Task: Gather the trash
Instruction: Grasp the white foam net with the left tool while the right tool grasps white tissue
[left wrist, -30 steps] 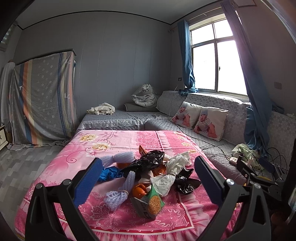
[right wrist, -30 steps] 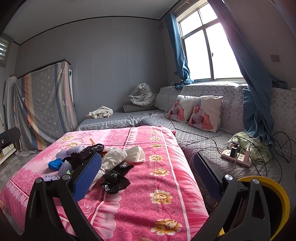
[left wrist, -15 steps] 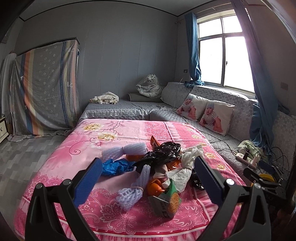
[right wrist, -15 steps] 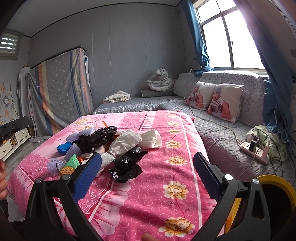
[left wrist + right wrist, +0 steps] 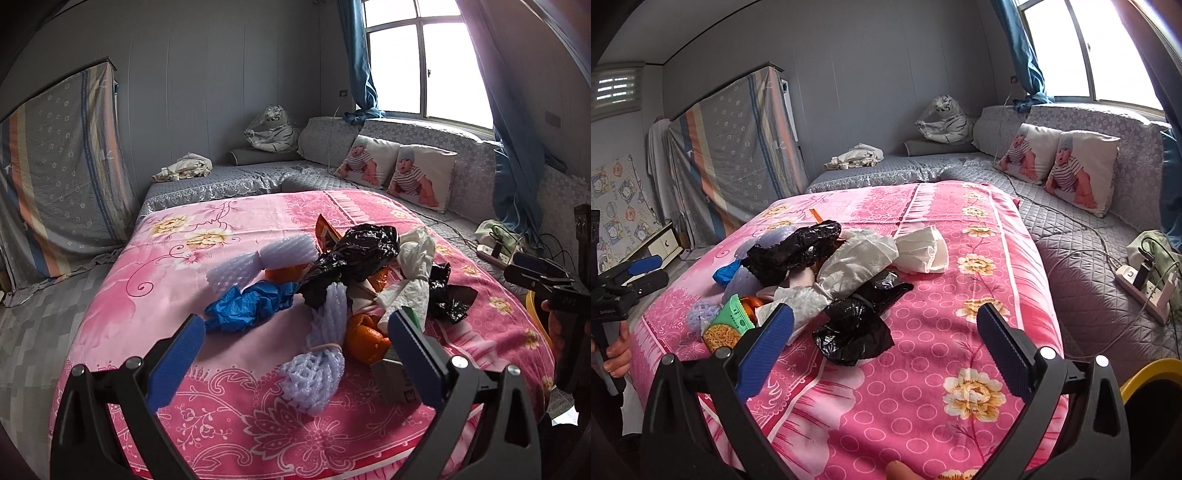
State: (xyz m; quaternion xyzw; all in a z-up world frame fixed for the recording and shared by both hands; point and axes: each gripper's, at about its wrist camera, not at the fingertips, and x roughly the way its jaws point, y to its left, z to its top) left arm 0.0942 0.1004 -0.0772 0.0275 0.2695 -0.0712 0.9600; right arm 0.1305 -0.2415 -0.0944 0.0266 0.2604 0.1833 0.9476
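Observation:
A heap of trash lies on the pink flowered bed cover (image 5: pixel 155 295). It holds a large black bag (image 5: pixel 354 254), a crumpled blue piece (image 5: pixel 247 306), white foam nets (image 5: pixel 314 376), orange peel (image 5: pixel 364 339) and white tissue (image 5: pixel 413 266). My left gripper (image 5: pixel 295 332) is open just short of the heap, with the foam net and peel between its fingers' line. In the right wrist view, a small black bag (image 5: pixel 857 328) lies straight ahead of my open right gripper (image 5: pixel 886 325). Beside it are tissue (image 5: pixel 864 258) and a green packet (image 5: pixel 731 325).
A yellow-rimmed bin (image 5: pixel 1145 376) stands low at the right of the bed. A power strip (image 5: pixel 1145 288) with cables lies on the grey quilted sofa (image 5: pixel 1082 280). Two baby-print pillows (image 5: pixel 399 173) lean at the back. A cloth-covered cupboard (image 5: pixel 55 177) stands at left.
Both grippers have come closer to the heap and tipped down toward it. The right one has swung left, so the small black bag now sits between its fingers' line. Both stay open.

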